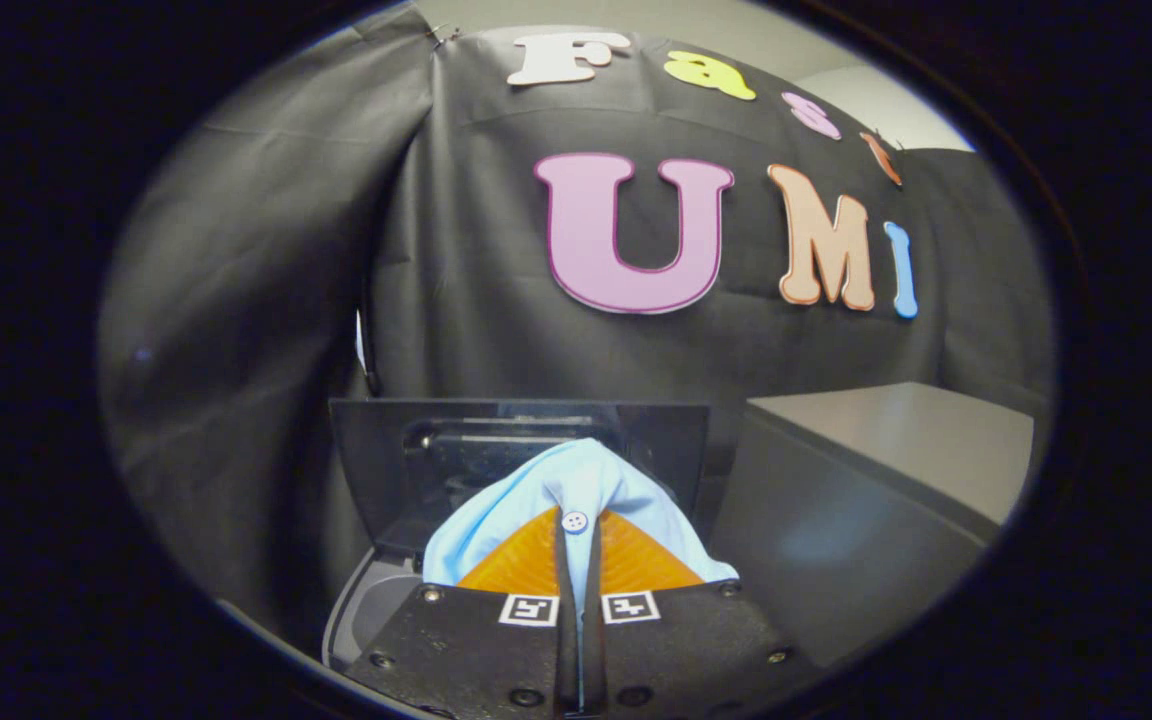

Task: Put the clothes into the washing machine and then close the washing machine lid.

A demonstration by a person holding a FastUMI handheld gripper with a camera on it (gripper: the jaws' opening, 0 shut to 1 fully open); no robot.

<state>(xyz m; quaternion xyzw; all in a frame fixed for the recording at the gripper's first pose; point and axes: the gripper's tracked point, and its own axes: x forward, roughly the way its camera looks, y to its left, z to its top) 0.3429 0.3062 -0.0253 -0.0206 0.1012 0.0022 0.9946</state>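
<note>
pale blue cotton-like cloth, a light shirt with a small white button point(574, 521), is pinched in the gripper point(576, 545). the gripper's two fingers stand close together, pressing the light blue shirt point(576, 480) between them, with only a thin strip of fabric running down the narrow gap. the button sits right at the fingertips, on the fold of cloth that rises just above them. the fabric bunches up over both fingers and drapes down on either side, a little lower on the right.

just beyond the fingers and the cloth is a dark, top-loading washing machine point(376, 600). its glossy black lid point(516, 440) stands raised and upright behind the shirt, and the shirt hangs in front of that lid, above the machine's opening. a curved grey rim of the machine shows beside the left finger, below the hanging cloth. whether the cloth touches the machine cannot be told, since the fingers cover the lower part.

to the right of the washing machine, just beside it, is a grey box-shaped cabinet with a flat pale top point(896, 450). black cloth point(266, 300) hangs as the booth's wall behind the machine and the cabinet, with a fold running down it to the left of the lid.
</note>
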